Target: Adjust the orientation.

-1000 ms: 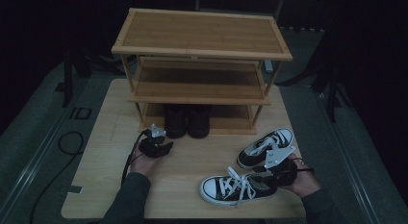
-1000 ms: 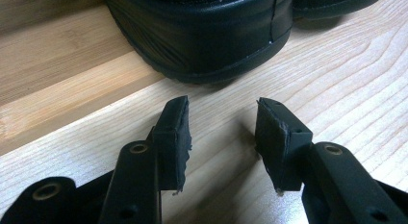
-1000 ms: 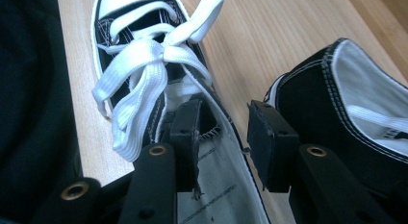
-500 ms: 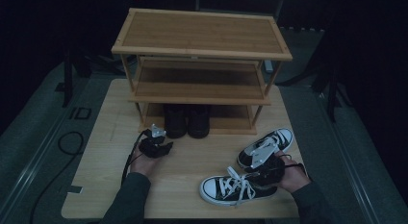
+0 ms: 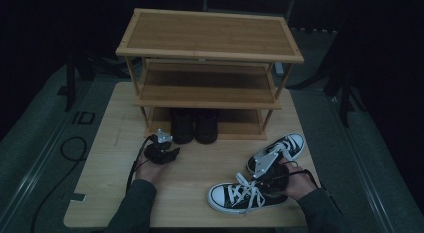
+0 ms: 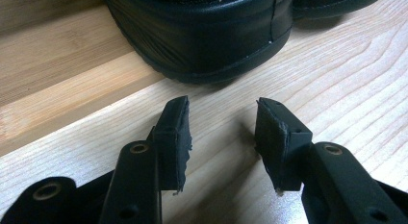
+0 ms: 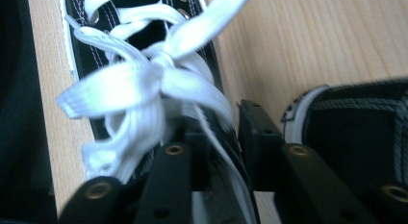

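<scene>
Two black-and-white sneakers lie on the wooden table point(image 5: 200, 168): a near one point(image 5: 235, 195) point(image 7: 144, 80) with loose white laces and a far one point(image 5: 285, 145) point(image 7: 356, 123). My right gripper point(image 5: 272, 175) point(image 7: 223, 123) sits at the near sneaker's opening. Its jaws have just been closing, one inside and one outside, and now pinch the shoe's side wall. My left gripper point(image 5: 167, 154) point(image 6: 221, 123) stands open and empty on the table, just short of a black shoe point(image 6: 202, 36).
A three-tier wooden shoe rack point(image 5: 210, 35) stands at the back of the table. A pair of black shoes point(image 5: 195, 125) rests on its bottom shelf. Its upper shelves are bare. Dark floor and cables surround the table.
My right gripper has shifted left from the far sneaker's heel onto the near sneaker and narrowed its jaws on that shoe's side. The left gripper has stayed still.
</scene>
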Motion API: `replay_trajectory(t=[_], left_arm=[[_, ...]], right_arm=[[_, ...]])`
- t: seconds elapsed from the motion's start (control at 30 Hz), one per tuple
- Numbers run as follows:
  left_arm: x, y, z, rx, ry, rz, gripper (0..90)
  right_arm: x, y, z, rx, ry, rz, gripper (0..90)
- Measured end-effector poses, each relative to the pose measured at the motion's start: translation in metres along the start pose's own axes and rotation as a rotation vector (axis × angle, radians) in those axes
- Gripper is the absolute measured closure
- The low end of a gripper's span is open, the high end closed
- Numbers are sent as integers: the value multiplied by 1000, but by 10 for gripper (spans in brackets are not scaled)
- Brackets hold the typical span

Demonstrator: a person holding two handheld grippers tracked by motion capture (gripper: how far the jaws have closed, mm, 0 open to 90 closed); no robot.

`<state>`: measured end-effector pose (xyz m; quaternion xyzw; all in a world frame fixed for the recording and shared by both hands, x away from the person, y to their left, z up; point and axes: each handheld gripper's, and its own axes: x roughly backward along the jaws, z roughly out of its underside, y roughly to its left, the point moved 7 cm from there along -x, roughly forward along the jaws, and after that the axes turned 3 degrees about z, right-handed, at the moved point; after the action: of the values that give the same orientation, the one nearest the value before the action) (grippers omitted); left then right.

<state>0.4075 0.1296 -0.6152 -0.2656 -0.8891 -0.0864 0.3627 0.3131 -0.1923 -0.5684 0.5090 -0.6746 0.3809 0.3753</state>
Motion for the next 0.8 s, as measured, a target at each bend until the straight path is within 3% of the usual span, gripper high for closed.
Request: replay_trajectory(t=[0.17,0.43,0.53,0.8], left_arm=[[0,0,0,0,-3,3,563],[0,0,0,-1,-1,1,564],[0,0,0,-1,-2,0,564],[0,0,0,0,-5,2,565]], right_arm=[[1,1,-2,-34,16,16,856],[3,0,-5,-110,-36,3,863],[4,-1,-9,-145,-80,17,869],[-3,-7,-28,-260,-97,54,875]])
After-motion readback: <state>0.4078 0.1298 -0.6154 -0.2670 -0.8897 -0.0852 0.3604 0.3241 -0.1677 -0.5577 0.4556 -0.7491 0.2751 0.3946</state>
